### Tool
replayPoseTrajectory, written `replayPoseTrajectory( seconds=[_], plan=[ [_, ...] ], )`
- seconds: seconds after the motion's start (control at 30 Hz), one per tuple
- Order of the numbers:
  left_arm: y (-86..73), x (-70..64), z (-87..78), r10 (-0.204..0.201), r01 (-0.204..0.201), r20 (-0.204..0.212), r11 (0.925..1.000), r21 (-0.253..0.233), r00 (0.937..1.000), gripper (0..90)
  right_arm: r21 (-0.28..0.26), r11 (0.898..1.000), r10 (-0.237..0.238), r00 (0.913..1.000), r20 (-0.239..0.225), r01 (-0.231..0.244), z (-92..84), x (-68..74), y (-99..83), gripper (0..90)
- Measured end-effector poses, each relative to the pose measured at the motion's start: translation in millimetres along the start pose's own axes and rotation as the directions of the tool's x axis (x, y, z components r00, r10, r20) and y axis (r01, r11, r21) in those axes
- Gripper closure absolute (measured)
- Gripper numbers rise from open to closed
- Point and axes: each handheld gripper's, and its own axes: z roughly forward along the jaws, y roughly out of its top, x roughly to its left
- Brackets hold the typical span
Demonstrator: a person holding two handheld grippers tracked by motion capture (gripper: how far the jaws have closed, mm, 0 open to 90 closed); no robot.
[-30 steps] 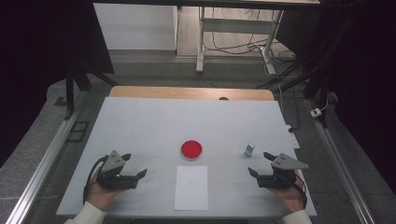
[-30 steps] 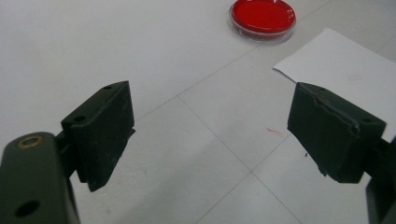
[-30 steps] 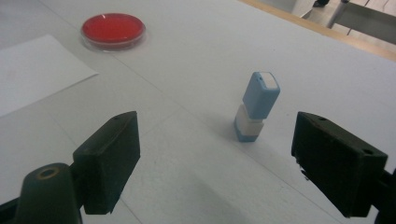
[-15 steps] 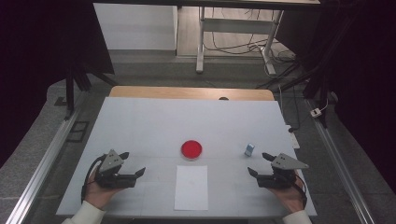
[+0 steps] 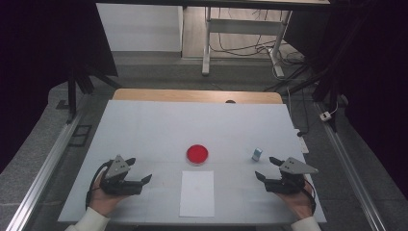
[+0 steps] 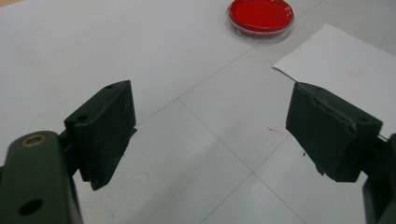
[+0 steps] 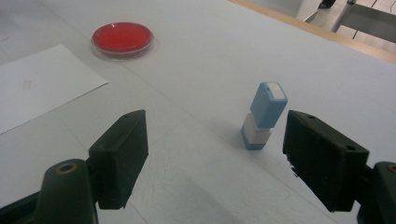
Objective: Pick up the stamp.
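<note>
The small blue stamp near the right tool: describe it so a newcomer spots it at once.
On the white table, look right of the round red ink pad and just ahead of the right tool. The small blue-and-white plastic stamp stands there upright, alone, the one blue, blocky thing.

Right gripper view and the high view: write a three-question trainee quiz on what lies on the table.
1. True or false: the right gripper is shut on the blue and white stamp.
2. Which lies nearest the red ink pad? A) the sheet of white paper B) the stamp C) the left gripper
3. Fill in: the stamp stands ____ on the table.

Key: 1 false, the jaws stand open, apart from it. 2 A. 3 upright.
</note>
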Motion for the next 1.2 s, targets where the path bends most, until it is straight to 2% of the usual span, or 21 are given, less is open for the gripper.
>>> replayPoseTrajectory(
  seconds=[0.33,0.5,0.67,0.8,0.87,1.1,1.2],
  plan=[
    [0.5,0.1,1.7,-0.002,0.002,0.014,0.9999,0.013,0.9999,16.0,-0.008,1.0,0.0,1.0,0.009,0.0,-1.4,-1.9,7.0,23.4],
    [0.6,0.1,2.8,-0.003,0.003,0.013,0.9998,0.018,0.9999,15.8,-0.001,1.0,0.008,0.9999,0.013,-0.008,0.0,-4.6,15.7,24.8],
    [0.7,0.4,3.3,-0.002,0.002,0.016,0.9997,0.023,0.9999,15.7,0.011,1.0,-0.007,0.9998,0.018,0.007,3.4,-5.9,25.2,25.0],
    [1.1,1.1,3.7,0.002,-0.003,0.021,0.9998,0.02,0.9998,15.8,0.035,0.999,-0.004,0.9996,0.027,0.003,4.2,-7.8,32.4,25.0],
    [1.8,1.4,4.5,0.004,-0.005,0.022,0.9998,0.021,0.9998,15.8,0.04,0.999,0.024,0.9994,0.024,-0.025,5.2,-10.7,38.2,25.2],
    [2.5,2.1,4.8,0.008,-0.008,0.021,0.9997,0.021,0.9997,15.9,0.098,0.995,0.018,0.9993,0.031,-0.021,9.1,-17.6,52.7,25.0],
    [2.8,1.5,5.7,0.014,-0.014,0.022,0.9996,0.024,0.9997,15.9,0.131,0.991,0.014,0.9997,0.018,-0.016,12.4,-21.3,59.6,25.1]
  ],
)
